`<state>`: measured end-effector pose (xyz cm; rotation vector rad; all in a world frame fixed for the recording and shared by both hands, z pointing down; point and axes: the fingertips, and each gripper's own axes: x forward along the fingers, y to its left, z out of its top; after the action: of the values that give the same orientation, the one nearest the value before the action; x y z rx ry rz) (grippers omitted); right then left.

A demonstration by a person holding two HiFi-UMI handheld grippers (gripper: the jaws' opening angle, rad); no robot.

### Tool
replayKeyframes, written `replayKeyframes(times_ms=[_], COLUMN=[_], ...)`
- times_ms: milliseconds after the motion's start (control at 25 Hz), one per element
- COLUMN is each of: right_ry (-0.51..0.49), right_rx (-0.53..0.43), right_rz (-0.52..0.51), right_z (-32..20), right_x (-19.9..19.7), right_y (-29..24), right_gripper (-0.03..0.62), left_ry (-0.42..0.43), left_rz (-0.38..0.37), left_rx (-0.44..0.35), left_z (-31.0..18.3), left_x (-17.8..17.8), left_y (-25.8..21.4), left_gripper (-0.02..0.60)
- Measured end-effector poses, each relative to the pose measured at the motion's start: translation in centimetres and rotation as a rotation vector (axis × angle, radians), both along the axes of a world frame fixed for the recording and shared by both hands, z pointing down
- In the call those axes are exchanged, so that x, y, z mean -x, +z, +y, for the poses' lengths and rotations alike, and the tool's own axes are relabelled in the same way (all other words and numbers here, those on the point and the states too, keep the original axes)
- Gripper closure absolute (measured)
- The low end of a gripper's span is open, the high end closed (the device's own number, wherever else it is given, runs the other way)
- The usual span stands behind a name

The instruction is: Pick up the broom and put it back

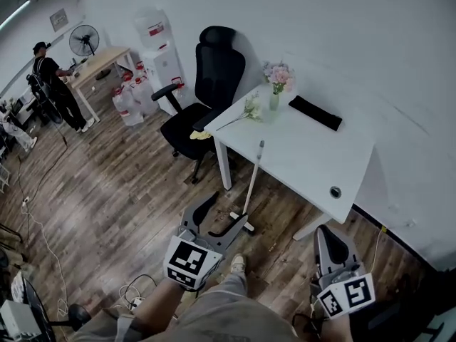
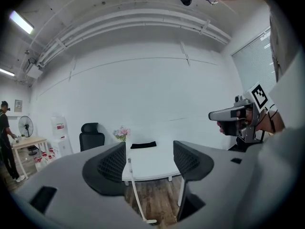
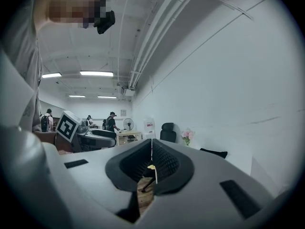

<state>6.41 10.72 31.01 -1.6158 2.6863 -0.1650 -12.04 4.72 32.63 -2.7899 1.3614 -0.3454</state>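
Note:
The broom [image 1: 253, 178] is a thin white stick that leans against the front edge of the white table [image 1: 313, 164], with its foot on the wood floor. My left gripper [image 1: 226, 215] hangs open just short of the broom's lower end. In the left gripper view, the broom [image 2: 135, 191] shows in the gap between the parted jaws of that gripper [image 2: 150, 159], apart from both. My right gripper [image 1: 325, 235] is held low at the right, near the table's corner, with nothing in it. In its own view the right gripper [image 3: 151, 150] has its jaws together.
A black office chair [image 1: 214, 77] stands left of the table. A vase of flowers [image 1: 276, 84] and a flat black object [image 1: 315, 112] lie on the tabletop. A water dispenser [image 1: 160, 55], bottles [image 1: 132, 97], a person [image 1: 53, 84] and floor cables [image 1: 135, 291] lie further left.

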Motion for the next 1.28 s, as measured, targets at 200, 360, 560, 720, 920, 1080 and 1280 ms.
replayKeyframes(times_ms=[200,360,560,720,920,1080,1280], right_ry=[0.012,0.025,0.03,0.008,-0.035,-0.061,-0.072], right_rx=[0.026,0.034,0.039,0.055,0.075,0.069,0.081], right_rz=[0.025,0.039,0.05,0.059,0.05,0.023,-0.004], right_z=[-6.6,-10.9,-14.7,-16.7,-19.6,-21.3,-23.5], right_x=[1.3,2.0,2.0,1.6,0.4,-0.6,-2.1], right_y=[0.3,0.1,0.1,0.5,1.2,0.7,1.3], right_gripper=[0.562,0.562,0.562,0.562,0.562,0.562,0.562], left_ry=[0.041,0.067,0.086,0.066,0.043,0.019,-0.011], left_rz=[-0.005,-0.003,-0.008,0.002,-0.018,-0.033,-0.051], left_rx=[0.024,0.037,0.054,0.071,0.108,0.111,0.122], left_z=[-6.6,-10.9,-14.5,-16.2,-18.1,-19.0,-20.9], left_x=[0.2,0.6,0.0,-0.3,-1.3,-2.1,-2.9], left_y=[0.6,0.8,1.6,1.9,2.6,2.8,3.8], left_gripper=[0.265,0.265,0.265,0.265,0.264,0.261,0.258])
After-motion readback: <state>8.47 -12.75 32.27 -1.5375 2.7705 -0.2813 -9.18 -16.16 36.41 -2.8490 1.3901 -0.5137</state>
